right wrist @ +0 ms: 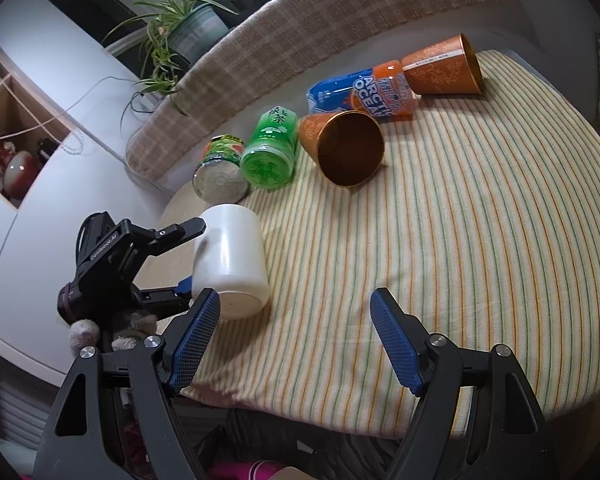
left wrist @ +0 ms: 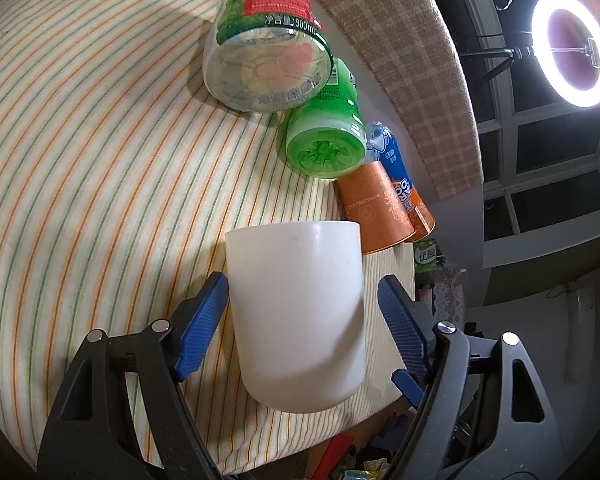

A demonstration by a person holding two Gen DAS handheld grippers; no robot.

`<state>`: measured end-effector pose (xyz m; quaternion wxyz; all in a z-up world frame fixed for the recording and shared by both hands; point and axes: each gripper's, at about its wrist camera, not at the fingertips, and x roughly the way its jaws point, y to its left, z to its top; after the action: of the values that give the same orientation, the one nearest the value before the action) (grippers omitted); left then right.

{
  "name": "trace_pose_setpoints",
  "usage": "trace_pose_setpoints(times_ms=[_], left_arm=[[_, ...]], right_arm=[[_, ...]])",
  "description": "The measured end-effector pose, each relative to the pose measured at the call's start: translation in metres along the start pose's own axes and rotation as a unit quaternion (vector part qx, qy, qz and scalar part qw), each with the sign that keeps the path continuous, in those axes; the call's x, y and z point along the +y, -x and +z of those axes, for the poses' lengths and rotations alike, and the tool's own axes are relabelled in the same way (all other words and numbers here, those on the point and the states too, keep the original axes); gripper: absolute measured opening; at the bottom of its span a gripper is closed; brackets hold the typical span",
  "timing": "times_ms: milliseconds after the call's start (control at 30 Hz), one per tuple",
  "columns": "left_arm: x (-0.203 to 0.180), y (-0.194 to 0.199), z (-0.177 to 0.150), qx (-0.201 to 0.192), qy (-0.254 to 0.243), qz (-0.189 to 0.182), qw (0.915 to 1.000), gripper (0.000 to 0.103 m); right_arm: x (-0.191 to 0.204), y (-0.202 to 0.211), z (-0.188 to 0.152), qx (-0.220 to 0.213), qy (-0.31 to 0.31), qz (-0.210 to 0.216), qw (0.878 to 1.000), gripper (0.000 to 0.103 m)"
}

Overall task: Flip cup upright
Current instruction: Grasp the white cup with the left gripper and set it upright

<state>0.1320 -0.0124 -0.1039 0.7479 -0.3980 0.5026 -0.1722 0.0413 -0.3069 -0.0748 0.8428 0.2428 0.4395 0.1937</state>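
Note:
A white cup (left wrist: 298, 312) lies between the blue fingers of my left gripper (left wrist: 302, 292), which is open; the left finger is close to the cup wall and the right finger stands apart from it. In the right wrist view the white cup (right wrist: 232, 258) rests on the striped tablecloth (right wrist: 460, 240) near the table's left edge, its closed base toward the camera, with the left gripper (right wrist: 190, 254) around it. My right gripper (right wrist: 296, 312) is open and empty, just right of the cup.
Lying at the back: a clear bottle (right wrist: 220, 168), a green bottle (right wrist: 270, 152), a blue-orange bottle (right wrist: 364, 94) and two copper cups (right wrist: 348, 146) (right wrist: 444, 68). A checked cushion (right wrist: 300, 32) runs behind. The table edge is near on the left.

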Motion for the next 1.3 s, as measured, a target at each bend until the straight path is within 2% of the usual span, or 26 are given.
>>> trace_pose_setpoints(times_ms=[267, 600, 1033, 1300], left_arm=[[-0.001, -0.011, 0.001, 0.007, -0.008, 0.006, 0.9999, 0.075], [-0.029, -0.014, -0.007, -0.008, -0.085, 0.043, 0.9954, 0.075], [-0.057, -0.005, -0.021, -0.056, -0.187, 0.083, 0.9773, 0.075], [-0.066, 0.002, -0.027, -0.090, -0.235, 0.106, 0.9620, 0.074]], right_arm=[[-0.005, 0.002, 0.000, -0.002, -0.006, -0.007, 1.000, 0.077], [-0.009, 0.004, 0.000, -0.004, -0.012, -0.010, 1.000, 0.077], [-0.014, 0.008, -0.001, -0.009, -0.021, -0.009, 1.000, 0.077], [-0.011, 0.012, -0.005, -0.021, -0.011, -0.023, 0.999, 0.077]])
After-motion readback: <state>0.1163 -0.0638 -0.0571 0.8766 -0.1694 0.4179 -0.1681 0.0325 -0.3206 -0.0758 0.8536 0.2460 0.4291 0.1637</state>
